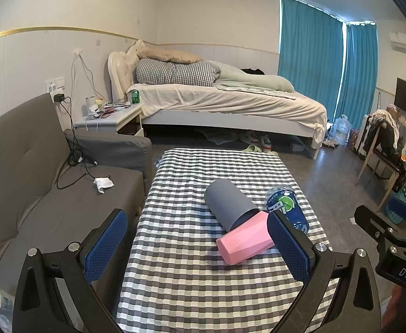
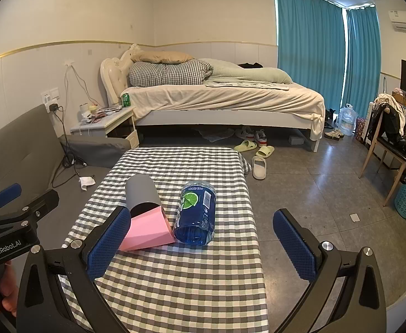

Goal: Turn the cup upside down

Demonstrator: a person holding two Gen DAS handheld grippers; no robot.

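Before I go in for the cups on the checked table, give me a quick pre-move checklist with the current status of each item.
1. Left gripper open: ok, jaws wide apart, nothing held.
2. Right gripper open: ok, jaws wide apart, nothing held.
3. Cups free to grasp singly: not ok. The pink cup lies on its side with one end tucked into the mouth of the grey cup, also on its side.
4. Side clearance: not ok. The blue bottle lies right beside the pink cup; contact cannot tell.
5. Landing space on the checked tablecloth: ok, bare cloth in front of the cups.
6. Which end of the pink cup is open: cannot tell.
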